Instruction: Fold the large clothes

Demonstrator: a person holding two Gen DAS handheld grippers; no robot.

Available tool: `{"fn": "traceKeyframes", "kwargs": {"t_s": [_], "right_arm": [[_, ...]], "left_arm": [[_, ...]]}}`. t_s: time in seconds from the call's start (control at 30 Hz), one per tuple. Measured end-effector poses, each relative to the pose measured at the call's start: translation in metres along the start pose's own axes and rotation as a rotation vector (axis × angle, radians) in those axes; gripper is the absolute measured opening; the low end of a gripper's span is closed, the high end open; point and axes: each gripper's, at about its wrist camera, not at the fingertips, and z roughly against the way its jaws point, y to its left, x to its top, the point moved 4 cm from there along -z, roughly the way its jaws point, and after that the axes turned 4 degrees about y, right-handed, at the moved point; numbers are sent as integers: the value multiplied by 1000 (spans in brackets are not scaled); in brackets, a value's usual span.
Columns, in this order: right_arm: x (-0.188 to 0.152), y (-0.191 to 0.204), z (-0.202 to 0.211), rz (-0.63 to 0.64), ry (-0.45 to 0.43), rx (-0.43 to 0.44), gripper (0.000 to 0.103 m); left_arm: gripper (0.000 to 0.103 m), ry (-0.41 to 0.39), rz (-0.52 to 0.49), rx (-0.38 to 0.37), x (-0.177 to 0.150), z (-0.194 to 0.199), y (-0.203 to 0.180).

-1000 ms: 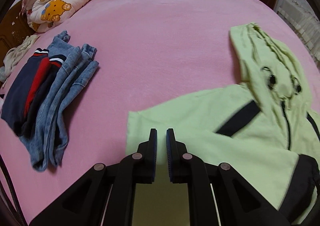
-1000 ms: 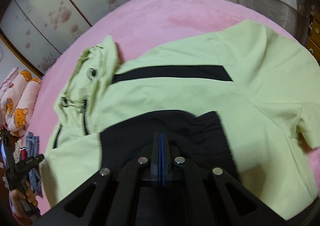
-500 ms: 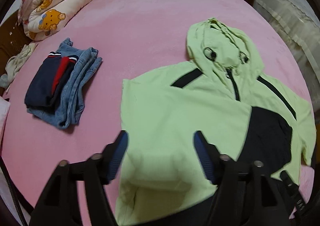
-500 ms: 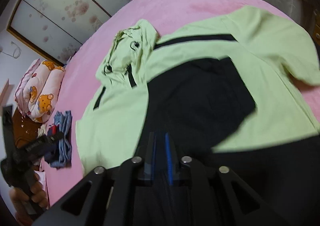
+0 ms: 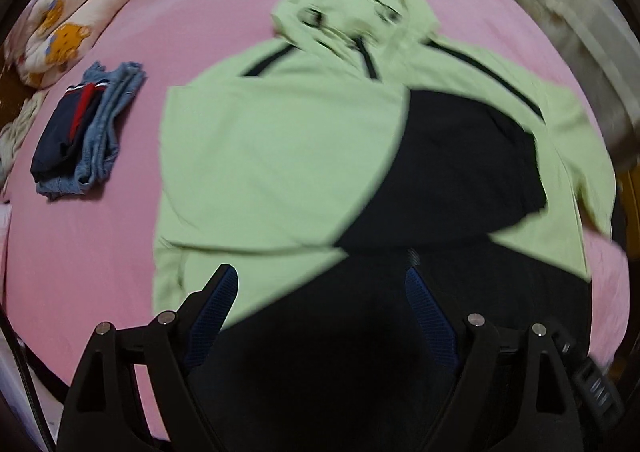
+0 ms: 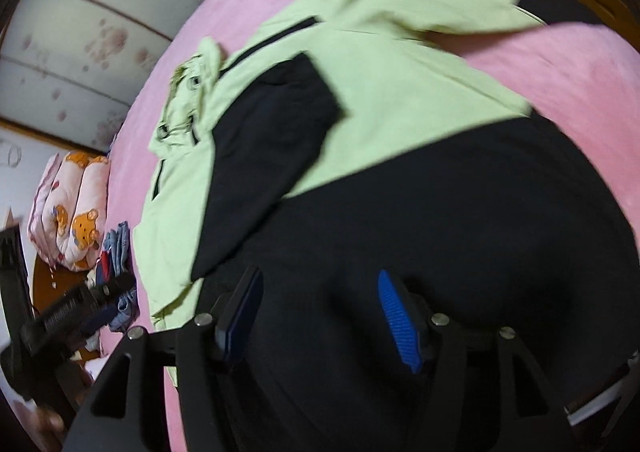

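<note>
Green hoodie (image 5: pixel 280 156) lies lengthwise, hood (image 5: pixel 352 8) pointing away.

pink bed (image 5: pixel 208 12), bear quilt (image 5: pixel 64 36), folded jeans (image 5: pixel 108 124)

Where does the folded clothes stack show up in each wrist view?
Left wrist: the clothes stack lies at the left edge, on the pink bed left of the hoodie.
Right wrist: stack at lower left, partly behind the left tool.
Shared landmark: bear quilt.
</note>
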Motion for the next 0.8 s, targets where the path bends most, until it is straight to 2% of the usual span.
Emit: {"fn": "traceKeyframes", "kwargs": {"t_s": [0.13, 0.27, 0.5, 0.63, 0.8], "right_arm": [[8, -46, 20, -83, 8, 23, 63], [24, -92, 39, -179, 19, 45, 65], [68, -169, 70, -364, 39, 141, 65], [100, -210, 85, -459, 13, 186, 65], [139, -250, 96, -517, -31, 204, 65]], "left_arm": [[85, 51, -77, 18, -26, -1, -51], [85, 98, -113, 44, -36, 0, -98], [85, 161, -112, 22, -28, -1, -178], [85, 172, -139, 14, -20, -1, -225], [85, 173, -163, -12, -9, 1, -276]]}}
